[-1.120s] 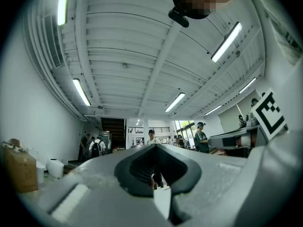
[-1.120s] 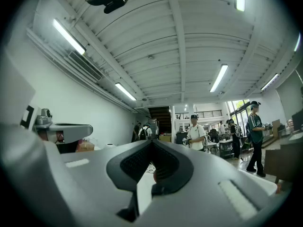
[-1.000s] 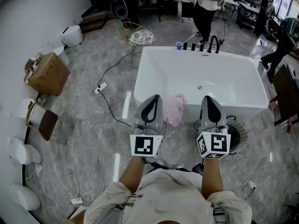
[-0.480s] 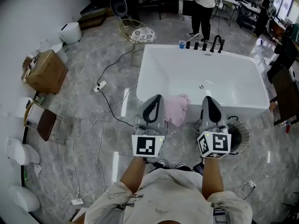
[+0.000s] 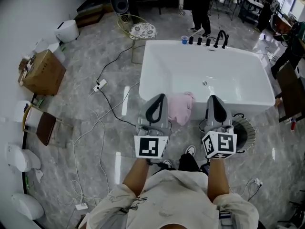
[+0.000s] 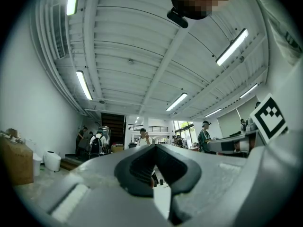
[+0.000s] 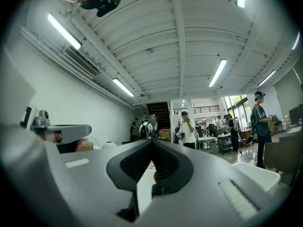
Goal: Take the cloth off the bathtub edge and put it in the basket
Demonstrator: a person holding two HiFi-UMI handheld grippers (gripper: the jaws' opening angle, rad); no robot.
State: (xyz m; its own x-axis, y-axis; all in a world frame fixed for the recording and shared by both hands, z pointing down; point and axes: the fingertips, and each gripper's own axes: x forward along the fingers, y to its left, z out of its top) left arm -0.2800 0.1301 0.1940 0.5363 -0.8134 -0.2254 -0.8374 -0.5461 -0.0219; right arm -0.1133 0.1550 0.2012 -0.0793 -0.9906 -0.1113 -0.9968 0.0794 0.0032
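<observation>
A pink cloth (image 5: 181, 107) hangs over the near edge of the white bathtub (image 5: 167, 66). A dark wire basket (image 5: 244, 133) stands on the floor at the tub's near right corner. My left gripper (image 5: 160, 99) is held just left of the cloth, shut and empty. My right gripper (image 5: 212, 99) is held just right of the cloth, between it and the basket, also shut and empty. Both gripper views look up at the ceiling and across the hall; the left gripper's (image 6: 154, 146) and the right gripper's (image 7: 152, 142) jaws meet at the tips with nothing between them.
Cables and a power strip (image 5: 99, 85) lie on the marble floor left of the tub. A cardboard box (image 5: 42, 73) and a brown chair (image 5: 44, 127) stand at the left wall. A wire chair (image 5: 138, 30), black taps (image 5: 214, 41) and a standing person (image 5: 200, 4) are beyond the tub.
The view has shifted a little toward the tub, and a shoe now shows below the grippers. Both grippers stay shut in the same places beside the cloth.
</observation>
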